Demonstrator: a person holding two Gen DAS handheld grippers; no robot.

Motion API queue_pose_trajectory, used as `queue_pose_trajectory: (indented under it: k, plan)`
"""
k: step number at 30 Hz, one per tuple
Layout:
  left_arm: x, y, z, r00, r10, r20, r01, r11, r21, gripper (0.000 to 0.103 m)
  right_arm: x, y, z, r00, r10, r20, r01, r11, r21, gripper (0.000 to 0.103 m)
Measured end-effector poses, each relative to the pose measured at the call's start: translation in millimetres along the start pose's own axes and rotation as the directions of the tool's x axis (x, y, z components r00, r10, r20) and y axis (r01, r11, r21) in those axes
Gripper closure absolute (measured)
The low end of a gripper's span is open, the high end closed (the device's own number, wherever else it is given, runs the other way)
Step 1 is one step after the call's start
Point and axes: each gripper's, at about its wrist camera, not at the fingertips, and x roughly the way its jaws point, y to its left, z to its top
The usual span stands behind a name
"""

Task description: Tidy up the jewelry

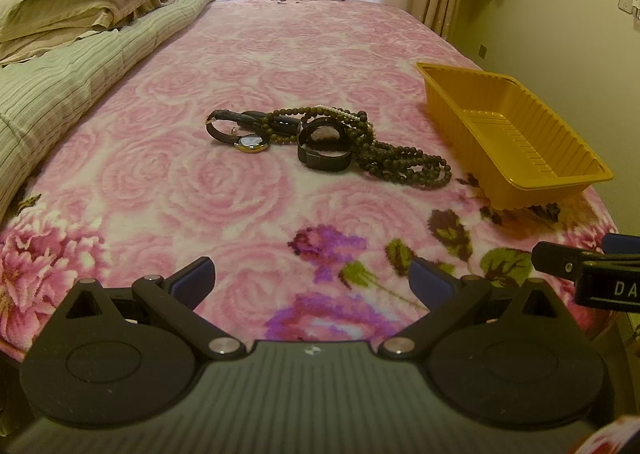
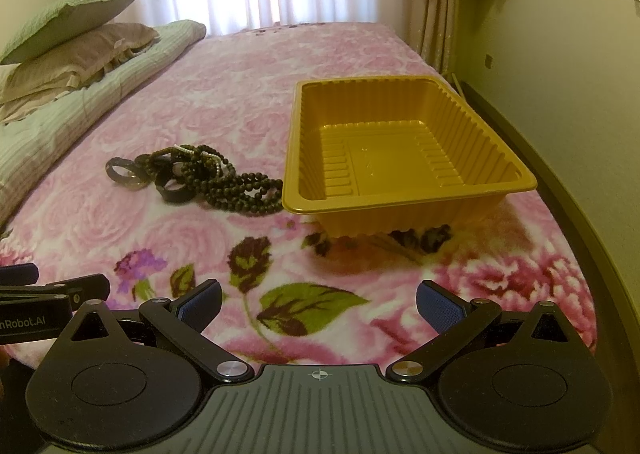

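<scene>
Well ahead of both open jaws, jewelry (image 1: 328,142).

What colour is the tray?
Golden yellow tray, shown best in the right wrist view.

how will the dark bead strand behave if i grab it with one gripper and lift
The bead strand lies in several loose loops, so it will probably hang limp and sway. It drapes over the black watch and tangles with a pearl strand, so it may drag those along. Round beads could slip between the pads; the open left hand-held gripper should probably pinch several loops.
</scene>
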Motion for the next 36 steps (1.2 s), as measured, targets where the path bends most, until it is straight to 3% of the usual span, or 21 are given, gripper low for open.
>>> queue_pose_trajectory:
  k: [36]
  plan:
    - [-0.3, -2.4, 0.0, 1.000, -0.002, -0.003, 0.002, 1.000, -0.004, 0.001, 0.3, 0.2, 0.2, 1.000, 0.000, 0.000, 0.000, 1.000, -0.002, 0.000]
